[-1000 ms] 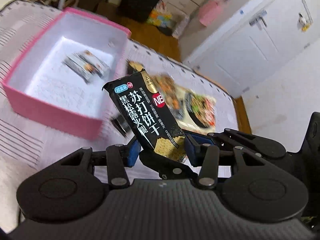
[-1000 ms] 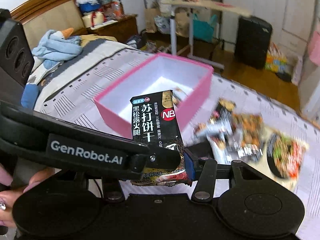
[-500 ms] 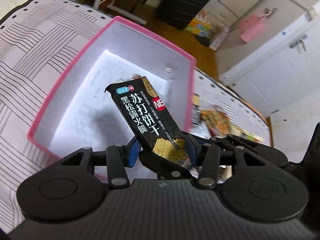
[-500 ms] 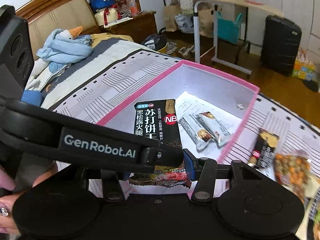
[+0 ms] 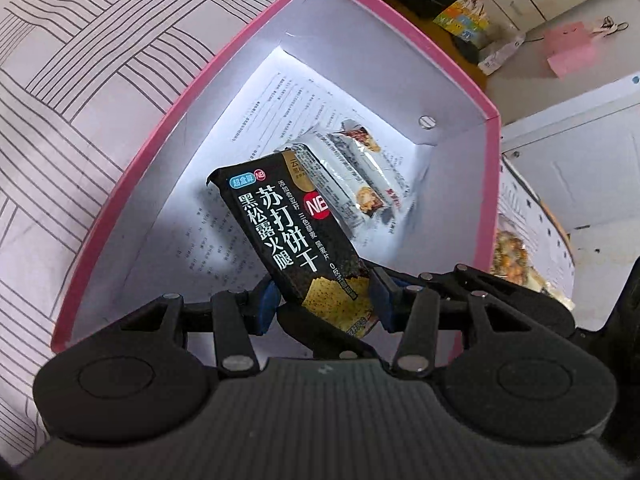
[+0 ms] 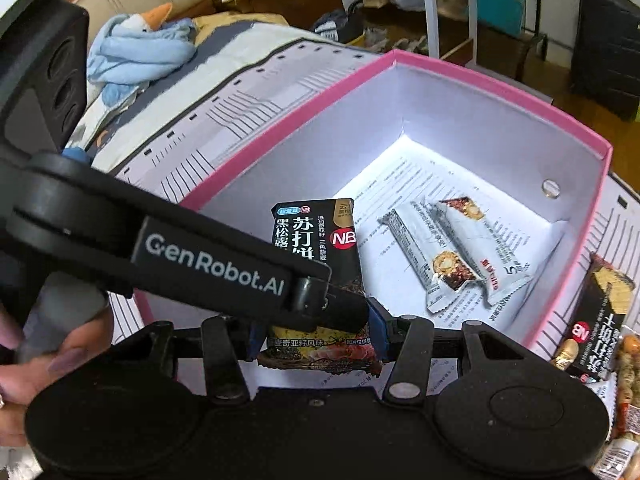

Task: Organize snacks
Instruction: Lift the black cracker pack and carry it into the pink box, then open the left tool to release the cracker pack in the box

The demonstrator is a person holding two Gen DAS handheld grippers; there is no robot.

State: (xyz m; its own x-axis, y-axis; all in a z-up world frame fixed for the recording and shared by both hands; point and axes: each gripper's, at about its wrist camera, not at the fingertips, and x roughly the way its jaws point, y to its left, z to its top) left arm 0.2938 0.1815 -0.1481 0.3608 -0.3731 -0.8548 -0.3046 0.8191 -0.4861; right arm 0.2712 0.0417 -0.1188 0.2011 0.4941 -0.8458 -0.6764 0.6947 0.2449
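Left wrist view, nearest first: the left hand-held gripper (image 5: pixel 326 300) has its blue pads closed part-way onto the lower end of a black rectangular foil packet of soda crackers (image 5: pixel 288 236), which tilts up and to the left over the inside of a pink cardboard box with white inner walls (image 5: pixel 400 28). Beyond the packet, on the printed paper sheet lining the box floor (image 5: pixel 276 96), lie two silver-wrapped snack bars (image 5: pixel 360 184) side by side.

From the right wrist view, the right hand-held gripper (image 6: pixel 316 336) pinches the same packet (image 6: pixel 320 240) at its bottom edge, jaws part-way closed on it, with the left tool's black arm crossing in front. A hand (image 6: pixel 36 360) holds that tool at lower left. The bars (image 6: pixel 452 256) rest further in, near the box's right wall. Outside the box (image 6: pixel 500 80), at the right edge, another black cracker packet (image 6: pixel 600 320) lies among loose snack bags on the striped bedsheet (image 6: pixel 248 104). Far back sits a blue plush toy (image 6: pixel 136 52).
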